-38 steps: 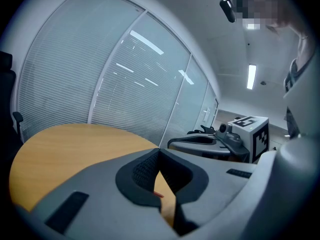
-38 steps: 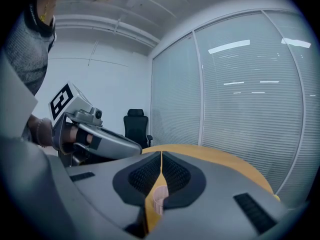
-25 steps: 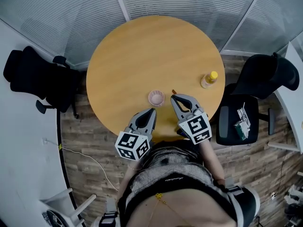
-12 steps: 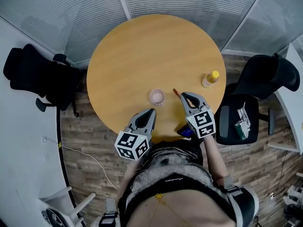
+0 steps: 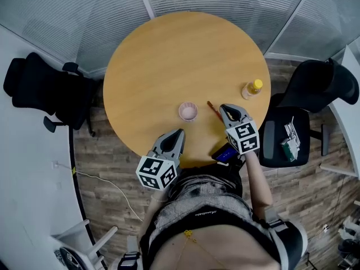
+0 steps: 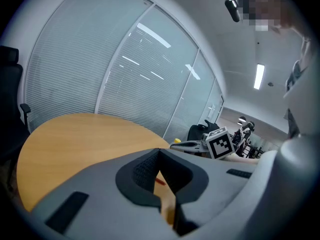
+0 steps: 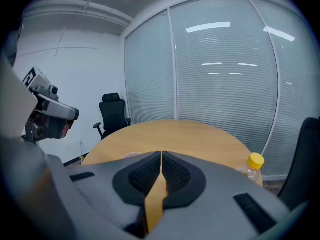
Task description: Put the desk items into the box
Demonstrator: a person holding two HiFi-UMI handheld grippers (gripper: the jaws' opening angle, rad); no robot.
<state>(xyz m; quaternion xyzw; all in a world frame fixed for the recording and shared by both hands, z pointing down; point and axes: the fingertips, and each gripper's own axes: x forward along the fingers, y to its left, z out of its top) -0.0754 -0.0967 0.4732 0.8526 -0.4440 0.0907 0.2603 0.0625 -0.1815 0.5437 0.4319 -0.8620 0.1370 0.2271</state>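
On the round wooden table lie a small pink round cup, a thin red pen and a clear bottle with a yellow cap. A blue flat item sits at the table's near edge, partly under my right gripper's cube. My right gripper is shut and empty, its tip just right of the pen. My left gripper is also shut and empty, near the front edge, below the pink cup. The right gripper view shows the bottle at the right. No box is in view.
A black office chair stands left of the table. Another black chair stands at the right, with small items on the seat beside it. Blinds-covered glass walls curve behind the table. A wood floor lies below.
My right gripper has moved right and lower, from beside the pink cup to the right of the red pen. The blue item now shows at the table edge. The left gripper has stayed put.
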